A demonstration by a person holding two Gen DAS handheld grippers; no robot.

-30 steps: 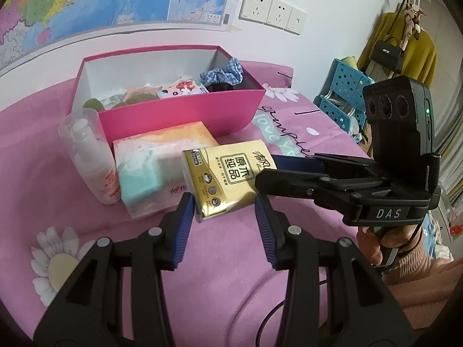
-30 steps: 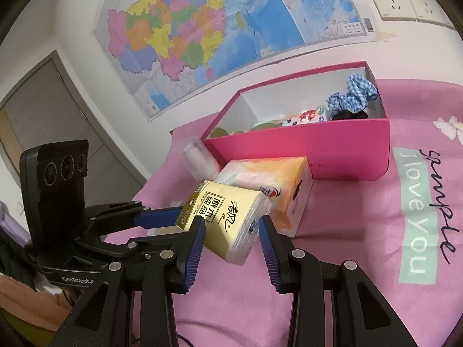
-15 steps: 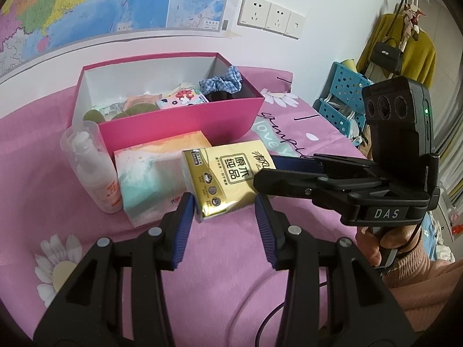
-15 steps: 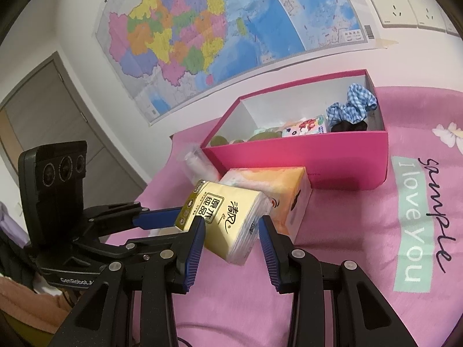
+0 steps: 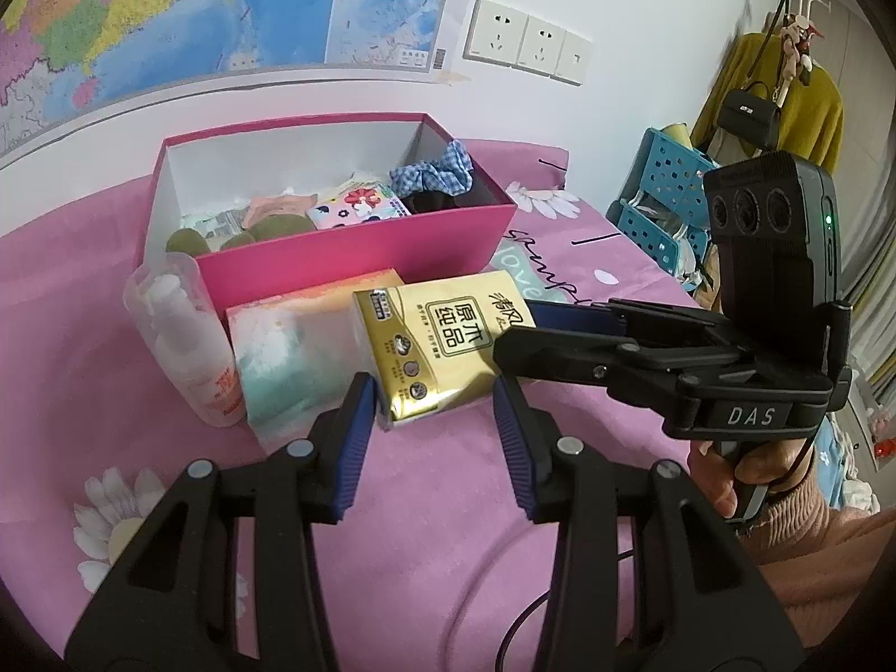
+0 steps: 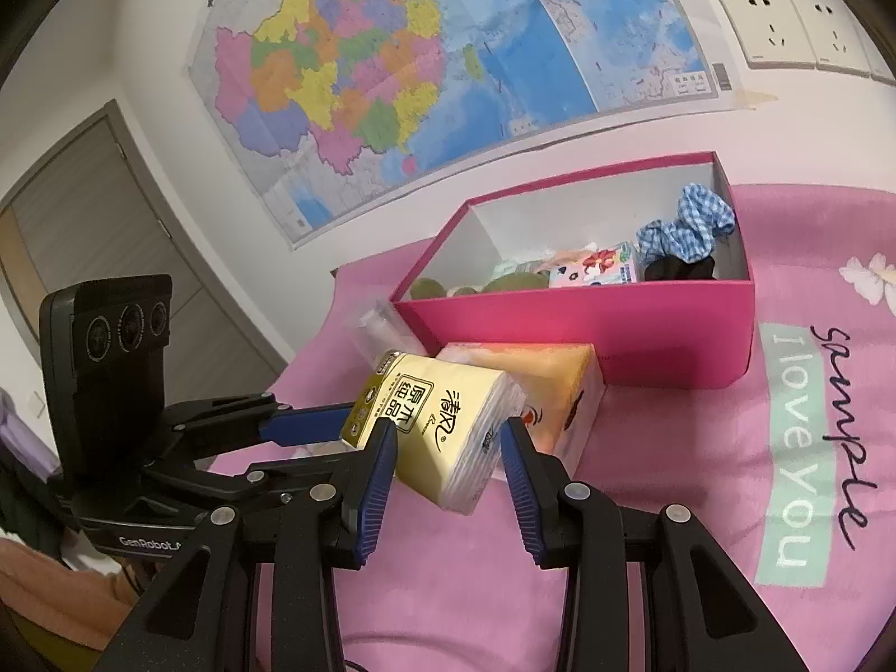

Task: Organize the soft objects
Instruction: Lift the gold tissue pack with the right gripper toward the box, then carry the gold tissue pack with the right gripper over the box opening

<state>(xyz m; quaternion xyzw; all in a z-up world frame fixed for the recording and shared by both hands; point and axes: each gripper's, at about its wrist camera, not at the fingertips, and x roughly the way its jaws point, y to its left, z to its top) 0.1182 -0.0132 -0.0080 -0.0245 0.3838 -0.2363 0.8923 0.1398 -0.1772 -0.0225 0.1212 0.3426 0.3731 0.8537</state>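
Note:
A gold tissue pack [image 5: 442,344] is held off the pink cloth between both grippers; it also shows in the right wrist view [image 6: 442,431]. My left gripper [image 5: 434,420] is shut on its near end. My right gripper [image 6: 448,453] is shut on its other end, coming in from the right in the left wrist view [image 5: 537,330]. Behind the pack lies a larger pastel tissue pack [image 5: 297,347], also in the right wrist view [image 6: 565,392]. A pink box [image 5: 358,249] holds a blue checked scrunchie [image 5: 434,171] and other soft items.
A clear pump bottle [image 5: 185,341] stands left of the pastel pack, against the pink box [image 6: 588,336]. A blue perforated crate [image 5: 666,207] and hanging clothes are off the table's right. The wall with a map [image 6: 425,73] is right behind the box.
Both grippers have lifted the gold pack; the box, pastel pack and bottle now sit lower in both views, with more of the box's inside showing.

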